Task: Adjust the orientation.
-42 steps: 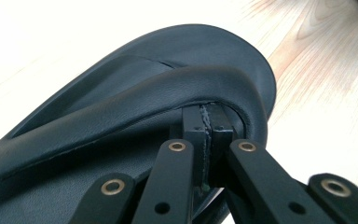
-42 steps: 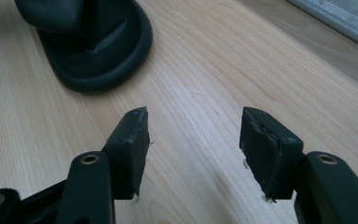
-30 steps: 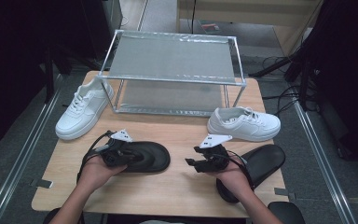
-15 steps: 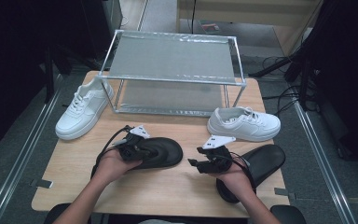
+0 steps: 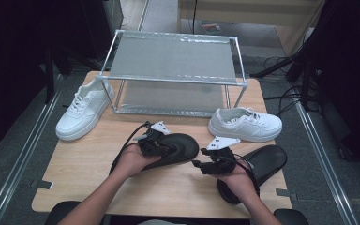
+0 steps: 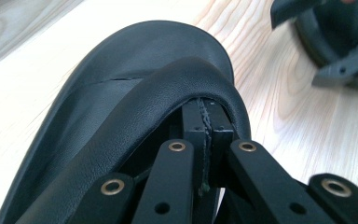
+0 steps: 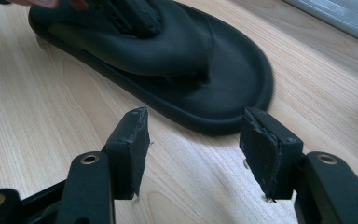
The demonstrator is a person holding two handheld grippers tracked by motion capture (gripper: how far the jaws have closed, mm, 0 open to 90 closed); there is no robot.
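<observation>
There were two black sandals: one (image 5: 176, 147) near the middle of the table and one (image 5: 258, 164) at the near right. There were two white sneakers: one (image 5: 82, 112) at the far left and one (image 5: 246, 125) at the right. There was one metal rack (image 5: 173, 58) with two shelves at the far side. There was one wooden table (image 5: 84, 168). There were two grippers: the left gripper (image 5: 155, 140) and the right gripper (image 5: 212, 164).
</observation>
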